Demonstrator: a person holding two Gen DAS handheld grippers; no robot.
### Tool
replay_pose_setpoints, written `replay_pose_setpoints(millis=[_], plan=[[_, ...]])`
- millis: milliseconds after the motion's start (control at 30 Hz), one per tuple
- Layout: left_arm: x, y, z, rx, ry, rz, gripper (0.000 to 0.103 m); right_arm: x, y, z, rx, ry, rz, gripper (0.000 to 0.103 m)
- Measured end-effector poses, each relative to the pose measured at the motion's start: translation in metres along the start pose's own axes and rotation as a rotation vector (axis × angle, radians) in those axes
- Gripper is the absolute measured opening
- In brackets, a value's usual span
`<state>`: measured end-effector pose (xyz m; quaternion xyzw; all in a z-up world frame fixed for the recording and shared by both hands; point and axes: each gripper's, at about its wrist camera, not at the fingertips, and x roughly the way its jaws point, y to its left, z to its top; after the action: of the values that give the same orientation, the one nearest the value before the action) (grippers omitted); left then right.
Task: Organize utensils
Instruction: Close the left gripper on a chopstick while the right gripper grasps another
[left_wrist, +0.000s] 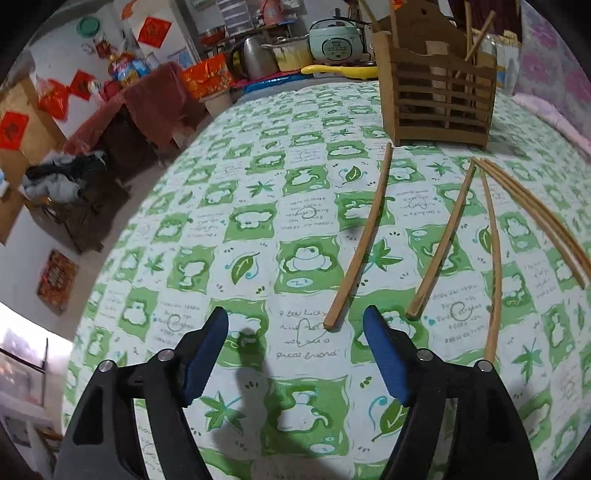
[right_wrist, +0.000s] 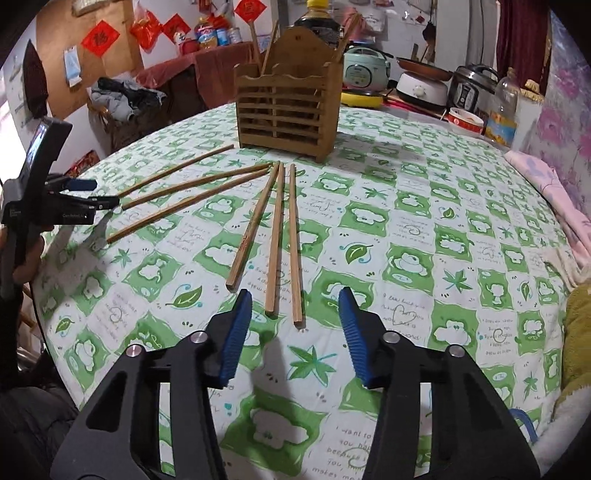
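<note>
On the counter (left_wrist: 229, 206), under its green-and-white patterned cloth, the left wrist view shows the left gripper (left_wrist: 295, 325) hovering low with its jaws wide apart and nothing between them. Just ahead and slightly right of the gap lies the leftmost chopstick (left_wrist: 360, 240), its thick end nearest the jaws and its long axis running away toward the wooden chopstick holder (left_wrist: 439, 92) at the far side. A second chopstick (left_wrist: 443, 243) lies just right of it, near the right fingertip, angled the same way, with more sticks fanned out further right. A few chopsticks already stand upright in the holder.

In the right wrist view, the right gripper (right_wrist: 295, 310) also has its jaws spread and empty. Three chopsticks lie side by side straight ahead; the middle chopstick (right_wrist: 276, 240) and the right chopstick (right_wrist: 294, 243) have their near ends lying in line with the gap between the jaws, the left one (right_wrist: 253, 225) ending just beyond the left fingertip. All three point lengthwise at the holder, tips converging near its base. Three further sticks slant off left toward the left gripper, which is nearer to them. Each hand looks set to take the sticks in front of it, closing across the stick's width.
</note>
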<state>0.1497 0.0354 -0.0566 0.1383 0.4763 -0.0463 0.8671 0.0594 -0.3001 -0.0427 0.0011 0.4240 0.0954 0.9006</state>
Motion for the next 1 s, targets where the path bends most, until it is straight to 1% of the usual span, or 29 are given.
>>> replay_pose_setpoints(millis=[33,100,233,300,367,433,500,567,633,700,800,833,867,900,967,1000], plan=[[0.0,0.001,0.0,-0.006,0.003,-0.009,0.076,0.0,-0.003,-0.001,0.013,0.002,-0.001,0.047],[0.0,0.003,0.0,-0.009,0.005,-0.023,0.076,0.001,-0.007,-0.002,0.026,0.016,0.003,0.041],[-0.003,-0.003,-0.002,0.014,-0.007,-0.013,0.076,0.008,-0.004,-0.003,0.01,0.056,-0.012,0.034],[-0.004,-0.006,-0.002,0.031,-0.016,-0.007,0.076,0.016,-0.005,-0.002,0.017,0.092,-0.01,0.024],[-0.006,-0.009,-0.004,0.045,-0.024,-0.005,0.076,0.02,-0.008,-0.002,0.037,0.114,-0.004,0.019],[-0.007,-0.011,-0.005,0.056,-0.028,-0.008,0.076,0.021,-0.009,-0.002,0.048,0.116,-0.003,0.019],[-0.009,-0.012,-0.006,0.067,-0.032,-0.021,0.076,0.021,-0.012,-0.002,0.07,0.11,-0.043,0.016],[-0.011,-0.014,-0.008,0.082,-0.037,-0.051,0.075,0.022,-0.019,-0.001,0.109,0.104,-0.063,0.017],[-0.011,-0.016,-0.008,0.091,-0.034,-0.075,0.075,0.023,-0.023,-0.001,0.126,0.107,-0.049,0.019],[-0.009,-0.015,-0.006,0.088,-0.022,-0.106,0.072,0.025,-0.02,0.0,0.102,0.115,-0.042,0.021],[-0.001,-0.007,0.003,0.051,0.009,-0.159,0.064,0.025,-0.018,0.0,0.085,0.116,-0.047,0.022],[0.002,-0.004,0.006,0.034,0.018,-0.183,0.059,0.025,-0.019,0.0,0.093,0.116,-0.041,0.022],[0.005,-0.001,0.008,0.019,0.025,-0.211,0.05,0.025,-0.017,0.0,0.098,0.116,-0.038,0.022],[0.006,0.0,0.009,0.009,0.025,-0.224,0.046,0.025,-0.017,0.0,0.099,0.116,-0.037,0.022],[0.006,-0.001,0.009,0.007,0.02,-0.225,0.027,0.024,-0.015,0.0,0.094,0.114,-0.043,0.019],[0.005,-0.003,0.009,0.015,0.017,-0.227,0.022,0.024,-0.015,0.0,0.09,0.113,-0.04,0.016]])
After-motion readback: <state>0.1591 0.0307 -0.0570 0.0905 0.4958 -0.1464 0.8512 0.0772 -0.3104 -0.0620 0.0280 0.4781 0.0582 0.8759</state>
